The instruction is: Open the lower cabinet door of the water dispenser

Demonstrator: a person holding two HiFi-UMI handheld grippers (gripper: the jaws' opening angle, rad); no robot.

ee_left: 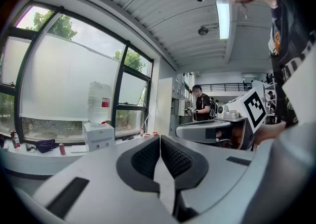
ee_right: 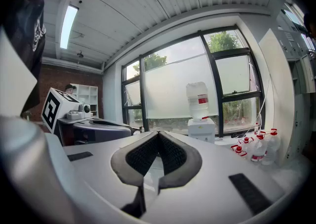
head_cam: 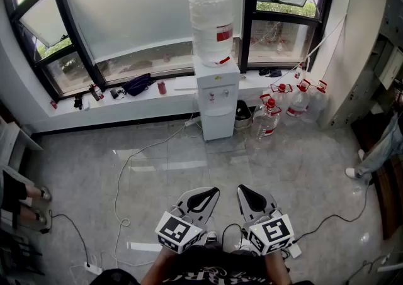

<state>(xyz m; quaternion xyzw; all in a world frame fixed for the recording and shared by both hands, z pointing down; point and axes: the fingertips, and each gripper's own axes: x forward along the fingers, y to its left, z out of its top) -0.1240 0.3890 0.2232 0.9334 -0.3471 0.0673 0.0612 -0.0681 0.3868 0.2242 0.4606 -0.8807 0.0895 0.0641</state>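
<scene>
The water dispenser (head_cam: 216, 98) stands upright on the grey tiled floor (head_cam: 189, 177), with its back against the low wall under the window sill (head_cam: 126, 98). Its long axis is vertical. A big clear bottle (head_cam: 211, 29) with a red label sits upended on top. The front, with two small taps, faces the person holding the grippers. The lower cabinet door (head_cam: 218, 125) is the bottom panel of that front. It looks flush and closed, though from this far off the seam and any handle are hard to make out.

The person is well back from the dispenser, holding both grippers side by side and close to the body. Both point roughly level toward the dispenser. The left gripper (head_cam: 213, 192) has its textured black pads (ee_left: 148, 156) pressed together at the tips, with nothing between them. The right gripper (head_cam: 242, 189) is clenched the same way, tips meeting and empty. Neither touches anything, and open floor lies between them and the dispenser.

Several clear water jugs (head_cam: 284, 102) with red caps stand on the floor just right of the dispenser. A white cable (head_cam: 135, 158) trails across the tiles to its left. A black bag (head_cam: 137, 83) lies on the sill.
</scene>
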